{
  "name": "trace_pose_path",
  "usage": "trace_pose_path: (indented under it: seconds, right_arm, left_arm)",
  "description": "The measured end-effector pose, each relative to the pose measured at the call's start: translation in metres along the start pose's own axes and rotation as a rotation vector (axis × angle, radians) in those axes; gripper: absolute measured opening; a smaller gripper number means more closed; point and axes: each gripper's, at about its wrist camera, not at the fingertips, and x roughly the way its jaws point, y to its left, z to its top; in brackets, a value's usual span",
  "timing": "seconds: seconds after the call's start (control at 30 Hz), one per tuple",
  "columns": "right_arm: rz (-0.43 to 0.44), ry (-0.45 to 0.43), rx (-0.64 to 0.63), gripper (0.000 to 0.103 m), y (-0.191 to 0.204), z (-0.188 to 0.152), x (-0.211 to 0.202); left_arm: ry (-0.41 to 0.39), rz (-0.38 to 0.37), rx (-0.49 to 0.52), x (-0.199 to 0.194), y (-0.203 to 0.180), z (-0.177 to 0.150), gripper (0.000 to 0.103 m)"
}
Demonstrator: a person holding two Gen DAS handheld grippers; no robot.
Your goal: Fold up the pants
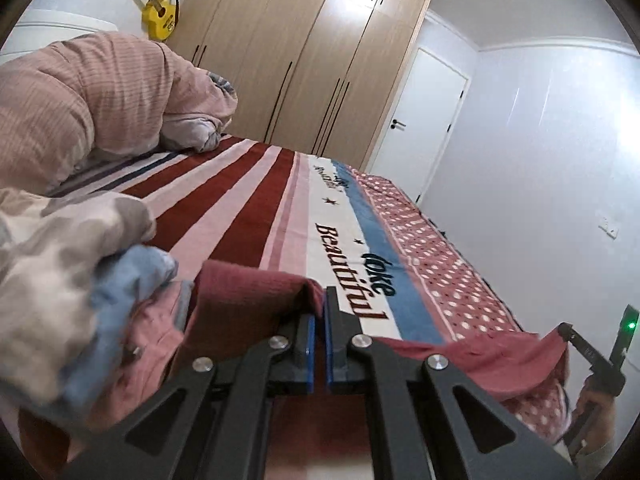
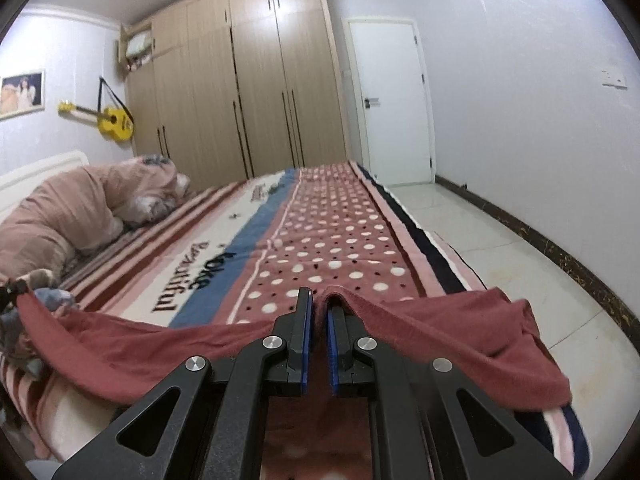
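Observation:
The dark red pants (image 1: 256, 284) hang lifted above the bed, stretched between my two grippers. My left gripper (image 1: 320, 300) is shut on one edge of the cloth, which bunches up over its fingertips. In the right wrist view the pants (image 2: 132, 344) sag in a long band to the left and drape down on the right. My right gripper (image 2: 318, 304) is shut on a fold of that cloth. The right gripper (image 1: 570, 330) also shows at the far right of the left wrist view, holding the other end. At the left edge of the right wrist view the left gripper (image 2: 16, 288) grips the cloth.
The bed is covered by a striped and dotted blanket (image 2: 320, 240) with lettering. A pink quilt (image 1: 92, 100) is heaped at the headboard. A pile of grey, blue and pink clothes (image 1: 72, 256) lies close on the left. Wardrobe (image 2: 240, 92), door (image 2: 392, 100) and tiled floor (image 2: 500, 264) lie beyond.

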Motion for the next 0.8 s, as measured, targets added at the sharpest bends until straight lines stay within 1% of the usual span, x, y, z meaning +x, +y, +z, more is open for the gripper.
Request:
trace_pose_path:
  seconds: [0.13,0.3,0.47,0.5,0.53,0.57,0.6,0.63,0.67,0.73,0.8]
  right_arm:
    - [-0.008,0.076,-0.038,0.002,-0.002,0.007,0.042]
    - [-0.020,0.154,-0.083,0.002,-0.003,0.003,0.081]
    - [-0.019,0.200,-0.100,0.004,-0.002,-0.008,0.102]
    - [-0.019,0.206,-0.101,0.005,-0.002,-0.010,0.104]
    - [-0.012,0.224,-0.100,0.010,-0.003,-0.011,0.107]
    - [0.000,0.236,-0.095,0.023,-0.002,-0.011,0.108]
    - [0.016,0.243,-0.089,0.030,-0.001,-0.010,0.107]
    - [0.035,0.241,-0.090,0.039,0.001,-0.009,0.102]
    - [0.042,0.234,-0.101,0.040,0.004,-0.007,0.097]
    - [0.055,0.218,-0.122,0.040,0.011,-0.003,0.083]
    - [0.096,0.208,-0.121,0.040,0.018,0.000,0.070]
  left_arm:
    - [0.026,0.049,0.015,0.040,0.004,0.002,0.001]
    - [0.078,0.102,0.012,0.083,0.017,-0.006,0.001]
    - [0.125,0.139,0.021,0.101,0.024,-0.017,0.002]
    - [0.142,0.145,0.020,0.104,0.025,-0.019,0.004]
    - [0.154,0.145,0.020,0.107,0.025,-0.018,0.005]
    - [0.166,0.139,0.022,0.106,0.025,-0.019,0.012]
    - [0.171,0.130,0.026,0.104,0.024,-0.018,0.028]
    - [0.163,0.120,0.036,0.098,0.020,-0.017,0.038]
    - [0.148,0.109,0.056,0.092,0.016,-0.015,0.048]
    - [0.124,0.089,0.111,0.075,0.003,-0.012,0.048]
    - [0.124,0.039,0.129,0.062,-0.006,-0.009,0.048]
